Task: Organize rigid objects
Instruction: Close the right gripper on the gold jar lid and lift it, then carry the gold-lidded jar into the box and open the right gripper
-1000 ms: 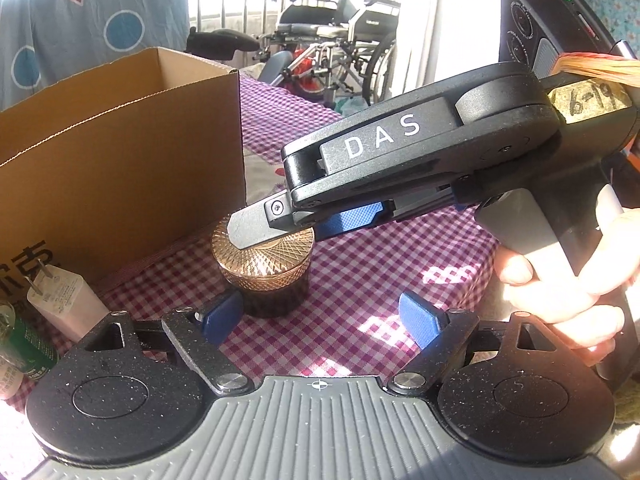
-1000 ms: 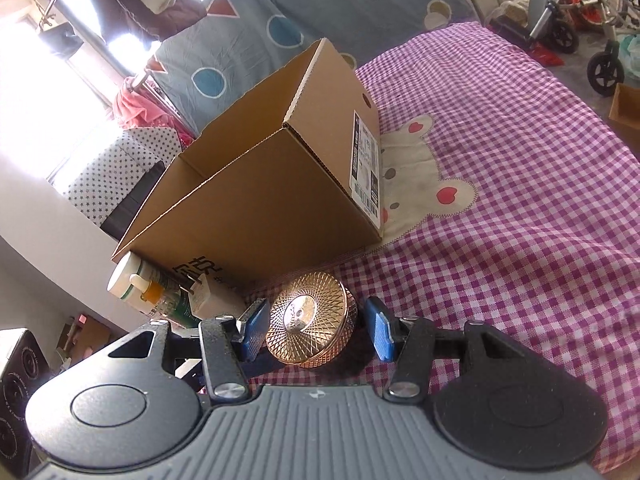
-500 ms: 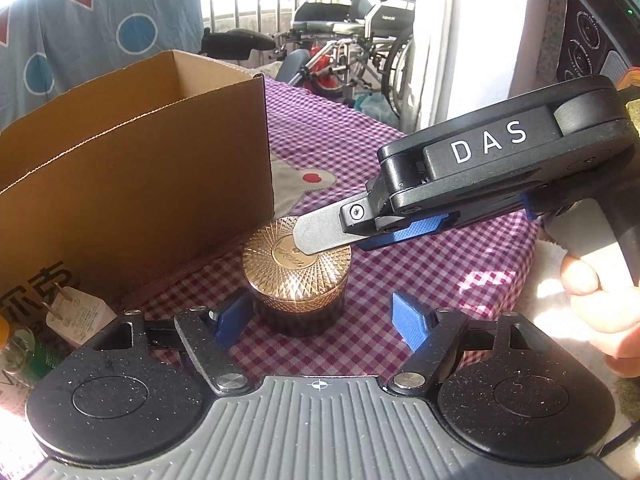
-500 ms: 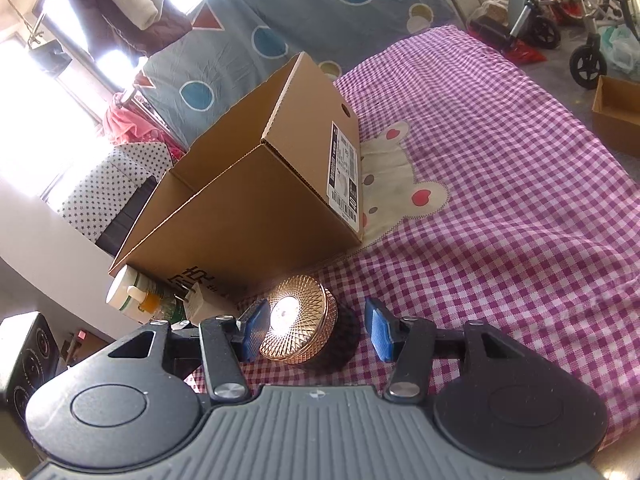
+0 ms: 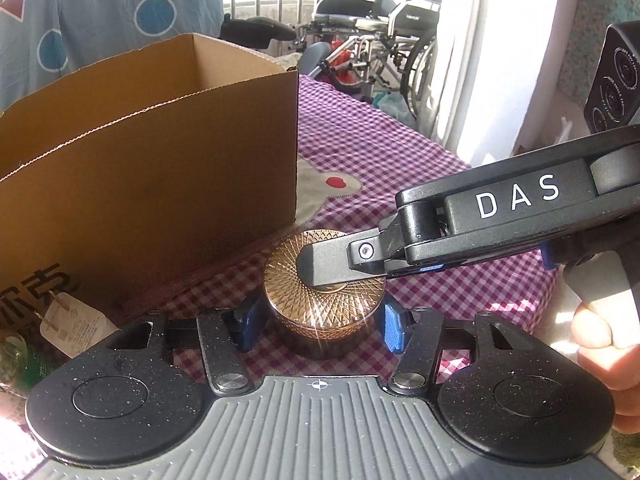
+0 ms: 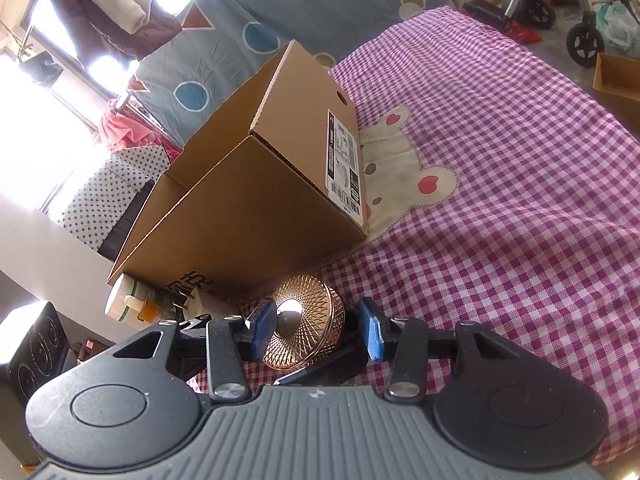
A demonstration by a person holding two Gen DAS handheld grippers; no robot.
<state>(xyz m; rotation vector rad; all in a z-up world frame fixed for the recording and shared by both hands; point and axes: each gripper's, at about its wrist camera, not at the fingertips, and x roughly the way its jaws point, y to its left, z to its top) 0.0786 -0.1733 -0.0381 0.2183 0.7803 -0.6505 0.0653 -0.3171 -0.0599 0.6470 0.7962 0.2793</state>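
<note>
- While your left gripper point(image 5: 318, 320) closes, the copper jar point(image 5: 324, 292) stands between its blue pads point(image 5: 244, 322); the near pad looks at the wall, the far one just beside it, so you have no firm clamp yet.
- Your right gripper point(image 6: 316, 330) is closing too, its jaws straddling the jar's ribbed lid point(image 6: 304, 328) from the other side; one finger shows lying across the lid top in the left wrist view. Whether its pads point(image 6: 262, 324) press yet, you cannot tell.
- The jar sits on the checked cloth point(image 5: 420, 168), just beside the near wall of the cardboard box point(image 5: 152, 184), touching nothing but the grippers.
- Risk: two grips landing on one short round body. If one bites first, expect the jar to roll or skid out from the other pair.
- Risk: the lid. A pull by the right hand on the lid alone may lift it off and leave the body behind, if it is loose.
- Risk: the box wall is close; a sideways nudge drives the jar into it.
- Orientation: the jar has no true long axis. It is squat, wider than tall, its round axis upright, patterned lid facing up.
- Further left, a white plug point(image 5: 70, 320) and a green bottle point(image 5: 20, 364) lie at the box corner.
- Wheelchairs point(image 5: 380, 24) stand well beyond the cloth.
</note>
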